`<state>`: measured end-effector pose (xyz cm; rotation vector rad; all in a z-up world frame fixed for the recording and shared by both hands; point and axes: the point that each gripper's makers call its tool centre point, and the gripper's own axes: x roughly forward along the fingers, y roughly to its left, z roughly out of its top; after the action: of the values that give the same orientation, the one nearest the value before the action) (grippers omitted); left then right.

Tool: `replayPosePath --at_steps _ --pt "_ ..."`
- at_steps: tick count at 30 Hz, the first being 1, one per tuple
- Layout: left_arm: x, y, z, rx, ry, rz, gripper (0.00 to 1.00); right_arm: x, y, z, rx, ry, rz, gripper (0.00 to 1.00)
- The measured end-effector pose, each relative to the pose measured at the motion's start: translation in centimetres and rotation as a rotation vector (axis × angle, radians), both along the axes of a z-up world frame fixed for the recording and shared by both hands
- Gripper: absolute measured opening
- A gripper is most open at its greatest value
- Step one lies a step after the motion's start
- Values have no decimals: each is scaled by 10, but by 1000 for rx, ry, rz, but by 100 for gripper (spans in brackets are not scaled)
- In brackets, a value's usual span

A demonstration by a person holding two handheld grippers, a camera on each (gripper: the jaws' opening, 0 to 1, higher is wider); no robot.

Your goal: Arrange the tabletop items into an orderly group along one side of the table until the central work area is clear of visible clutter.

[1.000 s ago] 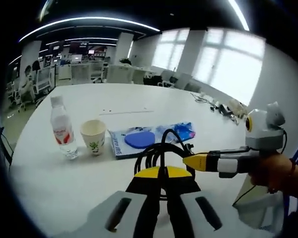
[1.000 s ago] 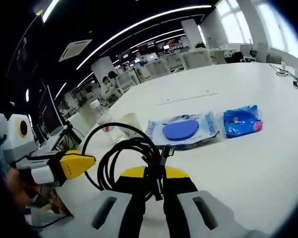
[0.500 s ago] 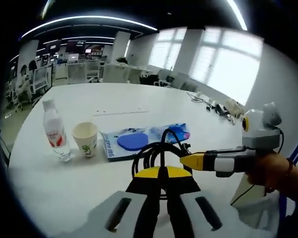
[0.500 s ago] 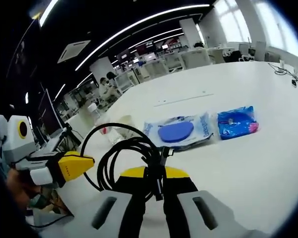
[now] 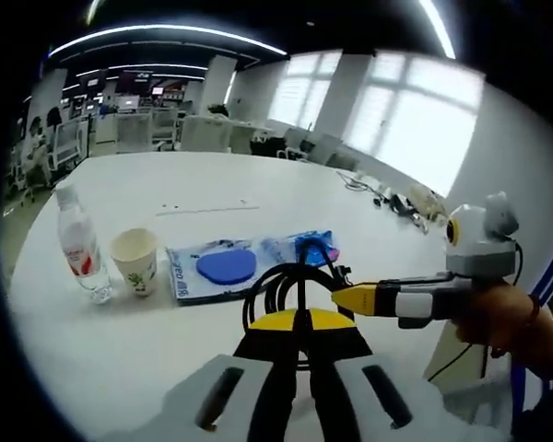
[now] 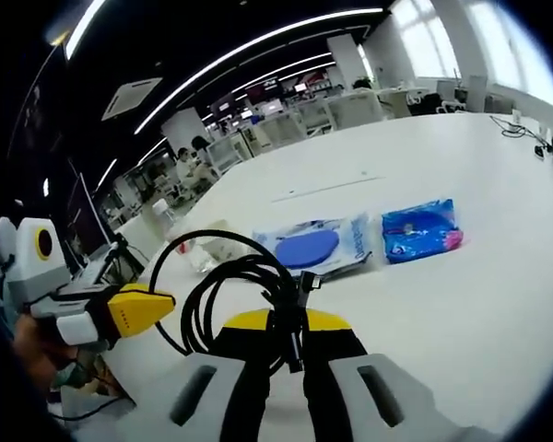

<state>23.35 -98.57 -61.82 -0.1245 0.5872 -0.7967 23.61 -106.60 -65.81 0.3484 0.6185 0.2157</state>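
both grippers clamped on one black cable coil

left gripper (image 5: 301, 318): yellow-tipped jaws nearly together, pinching the coiled black cable (image 5: 290, 285) at its near edge. coil stands up off the jaws, loops rising toward the row of items. right gripper (image 6: 288, 318): jaws likewise narrow, gripping the same cable (image 6: 230, 285); coil leans to the view's left w/ one big loop arcing over it.

white table (image 5: 203, 184): items in a row across it. in left gripper view, left to right: clear water bottle (image 5: 77, 244), upright, red label, white cap, contents not readable; paper cup (image 5: 135, 261), upright, mouth open, green print on side, inside can't be seen; flat clear pkg w/ blue disc (image 5: 214, 270) lying flat, long axis running along the row; blue packet (image 5: 309, 247) just beside it, partly behind the cable.

right gripper view: same disc pkg (image 6: 315, 250) and blue packet (image 6: 420, 230) lie side by side, near but apart, beyond the coil.
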Motion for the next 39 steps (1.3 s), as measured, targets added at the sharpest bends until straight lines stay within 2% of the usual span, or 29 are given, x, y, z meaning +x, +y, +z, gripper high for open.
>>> replayPosePath --at_steps 22,39 --pt "5 -33 -20 -24 57 -59 0 0 -35 -14 12 42 -52 8" --pt "12 -56 -35 -70 130 -90 0 8 -59 -26 0 75 -56 8"
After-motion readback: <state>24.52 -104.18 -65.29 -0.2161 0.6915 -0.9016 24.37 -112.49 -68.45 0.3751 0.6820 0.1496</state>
